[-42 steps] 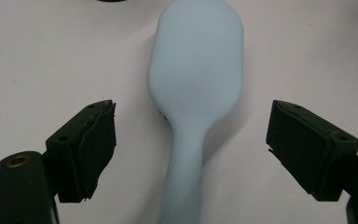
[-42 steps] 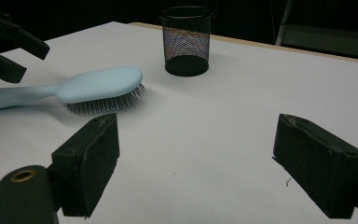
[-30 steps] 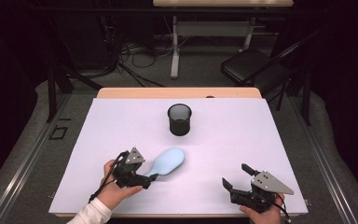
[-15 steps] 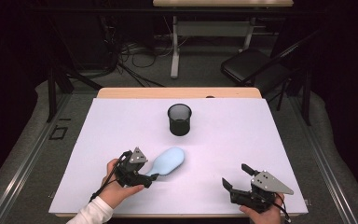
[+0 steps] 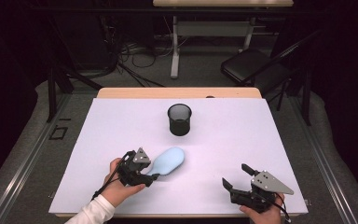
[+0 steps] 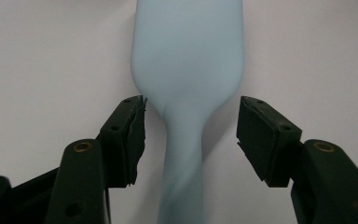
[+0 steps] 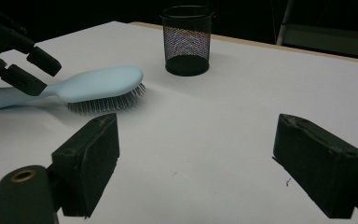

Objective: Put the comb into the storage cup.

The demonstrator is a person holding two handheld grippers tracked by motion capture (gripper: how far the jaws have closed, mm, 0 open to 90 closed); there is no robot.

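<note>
We see a pale blue hairbrush [image 5: 168, 160] lying bristles-down on the white table [image 5: 242, 140], in the near left part of it, its broad head pointing toward the far right and its handle toward the near left. In the right gripper view the brush [image 7: 98, 84] rests on its dark bristles, with the handle stretching off to the left of that picture.

Our left gripper [image 5: 150, 176] sits at the handle end of the brush, held by the left hand [image 5: 119, 186], whose white sleeve [image 5: 93, 212] comes in from the near edge. In the left gripper view its jaws stand spread on either side of the handle where it narrows below the head [image 6: 189, 70]; the gripper [image 6: 191, 135] has a gap on both sides of the handle, so the jaws are released and grip nothing. The left pad [image 6: 137, 135] is close beside the handle but we cannot tell whether it touches.

Our right gripper [image 5: 235, 179] rests near the near right edge of the table, well apart from the brush, with the right hand [image 5: 263, 214] behind it. In the right gripper view its jaws are wide apart with bare table between them, so this gripper [image 7: 196, 154] is released too.

A black mesh cup [image 5: 179, 119] stands upright toward the far middle of the table, beyond the brush head and apart from it. Behind the table, on the floor, are cables [image 5: 130, 51] and a dark folding chair [image 5: 254, 70].
</note>
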